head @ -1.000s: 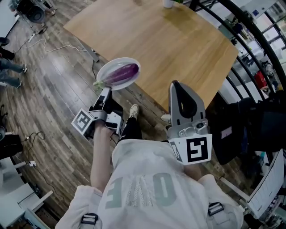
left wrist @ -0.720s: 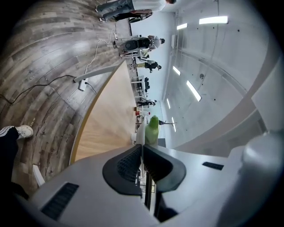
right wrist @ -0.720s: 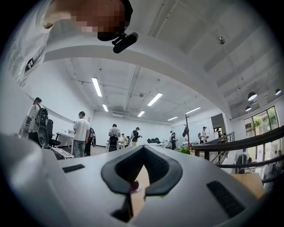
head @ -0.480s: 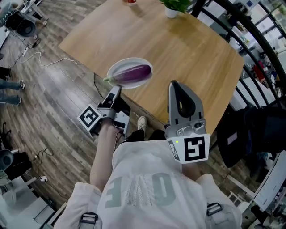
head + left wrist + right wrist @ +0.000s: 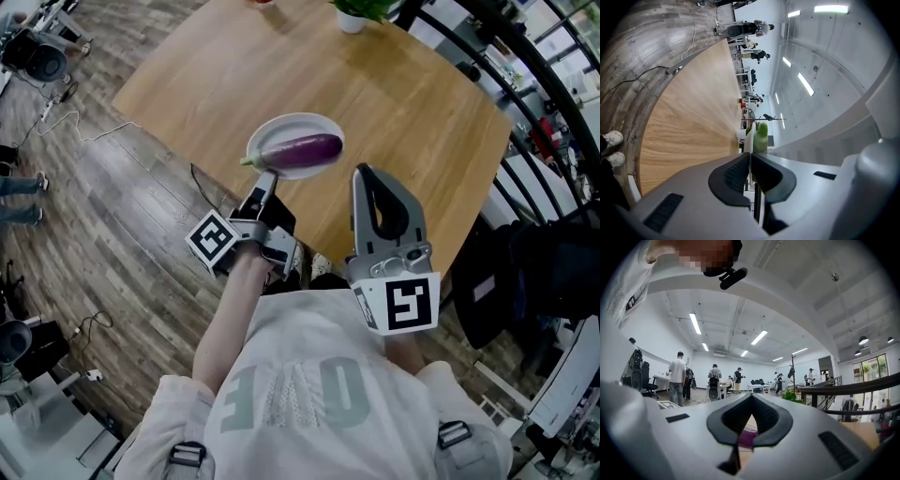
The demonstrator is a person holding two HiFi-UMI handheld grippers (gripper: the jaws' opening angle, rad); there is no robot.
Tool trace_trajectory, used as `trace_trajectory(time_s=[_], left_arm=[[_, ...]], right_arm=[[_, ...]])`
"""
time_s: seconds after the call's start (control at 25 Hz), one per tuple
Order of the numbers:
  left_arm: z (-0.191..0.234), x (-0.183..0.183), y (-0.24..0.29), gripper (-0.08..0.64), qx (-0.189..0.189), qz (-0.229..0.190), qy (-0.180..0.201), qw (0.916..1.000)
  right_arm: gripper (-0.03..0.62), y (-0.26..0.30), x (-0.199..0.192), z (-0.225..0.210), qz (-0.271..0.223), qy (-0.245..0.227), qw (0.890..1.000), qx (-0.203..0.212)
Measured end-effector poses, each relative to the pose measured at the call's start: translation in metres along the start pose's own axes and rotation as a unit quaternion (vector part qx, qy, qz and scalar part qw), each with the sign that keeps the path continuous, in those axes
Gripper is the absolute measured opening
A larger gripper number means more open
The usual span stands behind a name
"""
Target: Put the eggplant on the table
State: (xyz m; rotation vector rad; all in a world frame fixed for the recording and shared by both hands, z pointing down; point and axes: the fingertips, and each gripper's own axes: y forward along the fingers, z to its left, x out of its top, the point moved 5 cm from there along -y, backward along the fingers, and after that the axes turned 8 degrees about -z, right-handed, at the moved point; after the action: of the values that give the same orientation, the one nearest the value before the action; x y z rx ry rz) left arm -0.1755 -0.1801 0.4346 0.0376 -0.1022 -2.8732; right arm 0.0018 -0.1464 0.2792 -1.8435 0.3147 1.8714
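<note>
You are pinching the plate (image 5: pixel 281 127) by its near rim in your left gripper (image 5: pixel 267 183) jaws, holding it level so the eggplant (image 5: pixel 305 150) is lying on it above the worktop (image 5: pixel 375 84) edge. That puts the eggplant at eleven o'clock from your right gripper (image 5: pixel 367 178), whose jaws are closed and empty.

Purple eggplant (image 5: pixel 305 150), white plate (image 5: pixel 279 128), pale wooden table (image 5: pixel 394 103).

Potted plant (image 5: pixel 353 13), plank floor (image 5: pixel 112 225), people standing beyond (image 5: pixel 677 373)
</note>
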Motion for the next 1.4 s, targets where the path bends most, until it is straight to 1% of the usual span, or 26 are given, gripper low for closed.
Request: trace_trajectory(time_s=[0.12,0.24,0.36,0.44,0.56,0.92,1.08,1.2,1.32,1.4], left_arm=[[0.005,-0.025,0.011,0.019,0.004,0.012,-0.002,0.9999],[0.006,-0.048,0.024,0.018,-0.003,0.013,0.002,0.9999],[0.004,-0.061,0.032,0.018,-0.003,0.007,-0.003,1.0],[0.004,-0.064,0.035,0.018,0.0,0.012,0.003,0.9999],[0.007,-0.064,0.038,0.018,0.01,0.018,0.019,0.9996],[0.032,-0.042,0.052,0.018,0.042,-0.006,0.047,0.998],[0.046,-0.039,0.06,0.018,0.051,-0.003,0.045,0.9977],[0.058,-0.039,0.066,0.018,0.049,0.008,0.04,0.998],[0.07,-0.039,0.071,0.018,0.056,0.014,0.051,0.997],[0.08,-0.037,0.075,0.018,0.065,0.015,0.052,0.9964]], right_arm=[[0.017,-0.001,-0.003,-0.01,0.002,0.005,1.0,-0.007],[0.017,0.0,-0.006,-0.016,0.005,0.009,1.0,-0.009],[0.017,0.002,-0.006,-0.017,0.005,0.007,1.0,-0.005],[0.017,0.003,-0.006,-0.018,0.004,0.008,1.0,-0.005],[0.017,0.003,-0.009,-0.019,0.005,0.009,1.0,-0.006],[0.017,0.008,-0.013,-0.028,0.008,0.011,1.0,-0.007],[0.017,0.008,-0.015,-0.031,0.011,0.01,1.0,-0.007],[0.017,0.006,-0.016,-0.033,0.013,0.012,1.0,-0.006],[0.017,0.003,-0.018,-0.038,0.017,0.025,1.0,-0.008],[0.017,0.003,-0.019,-0.041,0.02,0.025,0.999,-0.012]])
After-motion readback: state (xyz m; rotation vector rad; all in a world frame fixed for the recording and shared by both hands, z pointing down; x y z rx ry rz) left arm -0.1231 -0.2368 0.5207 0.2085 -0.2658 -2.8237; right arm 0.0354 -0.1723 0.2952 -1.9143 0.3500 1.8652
